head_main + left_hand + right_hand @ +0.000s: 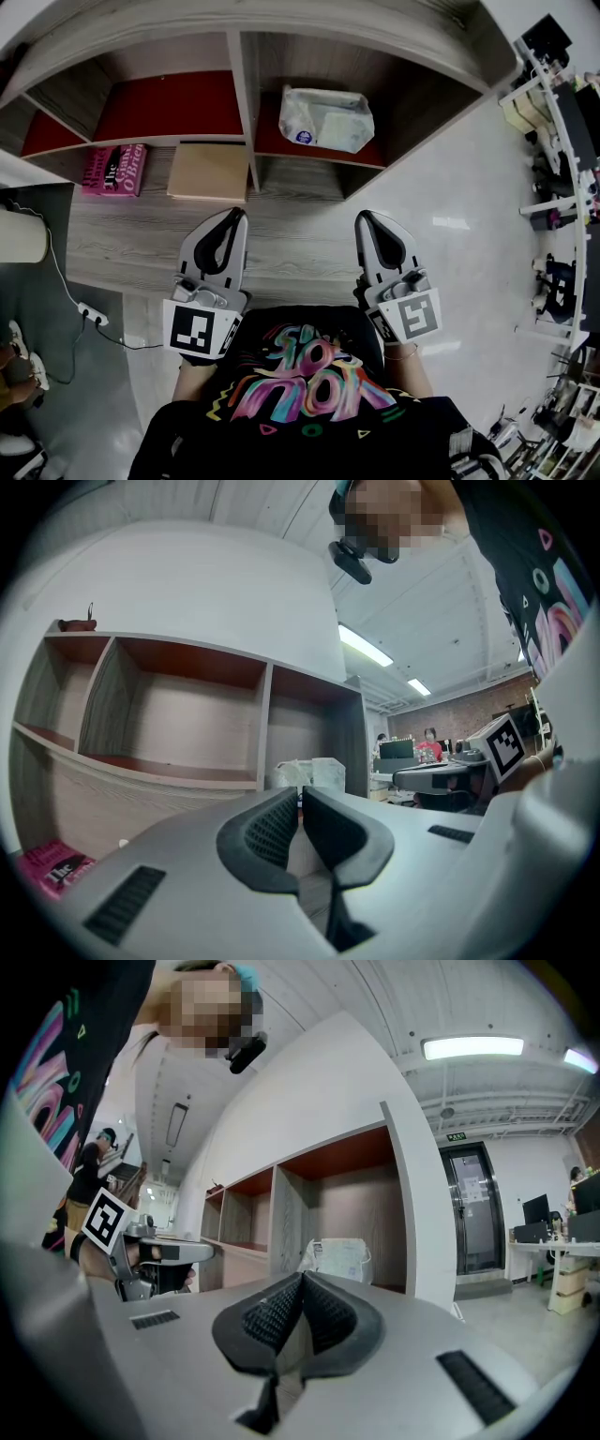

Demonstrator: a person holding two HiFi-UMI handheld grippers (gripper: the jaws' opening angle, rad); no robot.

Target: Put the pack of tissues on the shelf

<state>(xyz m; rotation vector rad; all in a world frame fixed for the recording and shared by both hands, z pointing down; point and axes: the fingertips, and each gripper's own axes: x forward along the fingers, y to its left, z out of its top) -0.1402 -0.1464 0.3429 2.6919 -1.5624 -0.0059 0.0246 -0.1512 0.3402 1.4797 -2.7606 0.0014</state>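
Your pack of tissues (325,118) lies in the right-hand compartment of the shelf (246,112), its long side running across the opening. It sits ahead of your right gripper (366,217), well apart from it, and farther from your left gripper (234,214). Both hover over the surface (122,239), fingers pressed together on nothing. The placing looks done; if the pack needs adjusting, your right hand is the nearer one.

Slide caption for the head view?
Pack of tissues on the shelf; left claw and right claw shut, empty, clear of it.
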